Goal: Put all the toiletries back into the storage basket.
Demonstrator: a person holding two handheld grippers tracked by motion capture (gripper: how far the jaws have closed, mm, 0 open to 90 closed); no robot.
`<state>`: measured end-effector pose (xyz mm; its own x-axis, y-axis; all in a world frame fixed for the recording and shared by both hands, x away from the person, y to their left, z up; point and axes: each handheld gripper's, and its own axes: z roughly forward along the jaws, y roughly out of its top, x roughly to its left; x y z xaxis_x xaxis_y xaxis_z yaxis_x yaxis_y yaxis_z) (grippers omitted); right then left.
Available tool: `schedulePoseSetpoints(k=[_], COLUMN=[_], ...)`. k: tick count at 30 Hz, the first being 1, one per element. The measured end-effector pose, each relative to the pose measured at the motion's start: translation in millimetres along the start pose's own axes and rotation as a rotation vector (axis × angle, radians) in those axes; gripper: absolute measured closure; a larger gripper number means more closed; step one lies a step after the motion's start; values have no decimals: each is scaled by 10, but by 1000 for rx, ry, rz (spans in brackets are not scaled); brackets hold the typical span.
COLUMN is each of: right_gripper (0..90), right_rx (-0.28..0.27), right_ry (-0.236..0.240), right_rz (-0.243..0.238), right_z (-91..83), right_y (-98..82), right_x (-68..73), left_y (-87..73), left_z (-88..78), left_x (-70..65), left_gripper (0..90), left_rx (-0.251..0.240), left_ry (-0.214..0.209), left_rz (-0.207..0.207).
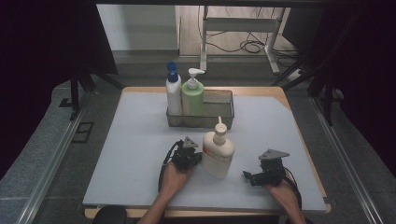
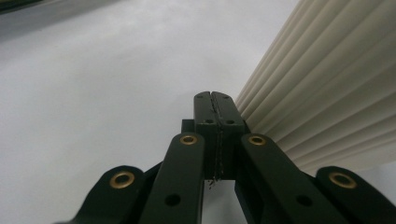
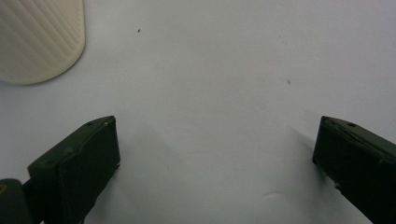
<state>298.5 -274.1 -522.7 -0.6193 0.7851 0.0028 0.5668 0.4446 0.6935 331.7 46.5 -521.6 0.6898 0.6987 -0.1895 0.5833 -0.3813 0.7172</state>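
A cream ribbed pump bottle (image 1: 217,151) stands upright on the grey table mat (image 1: 135,158), in front of the wire basket. My left gripper (image 1: 195,157) sits just left of the bottle, low over the mat. In the left gripper view its jaws (image 2: 214,100) are pressed together with nothing between them, and the bottle's ribbed side (image 2: 327,93) rises close on the right. My right gripper (image 1: 248,176) rests on the mat to the right of the bottle, apart from it. Its jaws (image 3: 215,154) stand wide open over bare mat, with the bottle's base (image 3: 37,37) at the upper left.
A wire mesh basket (image 1: 224,109) at the back middle of the mat holds a white bottle with a blue pump (image 1: 173,93) and a green bottle with a white pump (image 1: 192,95); its right half is free. Metal rails run along both sides of the table.
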Motion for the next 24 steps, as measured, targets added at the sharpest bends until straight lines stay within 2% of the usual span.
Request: schedulePoseSetpoints(k=[8,11,15,18,24], right_gripper=[1,1,4,11,24], right_rx=[4,4,4,4,12], right_ry=[1,1,0,0,12], right_rz=[1,1,-1,1,-16], right_z=[0,0,-2,-11,-44], right_y=[4,6,6,5,-3], right_x=[-2,-2,0,3,15], left_y=[9,12,-41,-109,-242], left_z=[-56,-140,-280,-377,-556], left_x=[10,14,51,93,175], left_gripper=[858,842,813,760,613], left_rx=[2,-5,-18,-14,-23], left_ry=[-11,0,20,43,60], left_rz=[14,29,27,33,-1])
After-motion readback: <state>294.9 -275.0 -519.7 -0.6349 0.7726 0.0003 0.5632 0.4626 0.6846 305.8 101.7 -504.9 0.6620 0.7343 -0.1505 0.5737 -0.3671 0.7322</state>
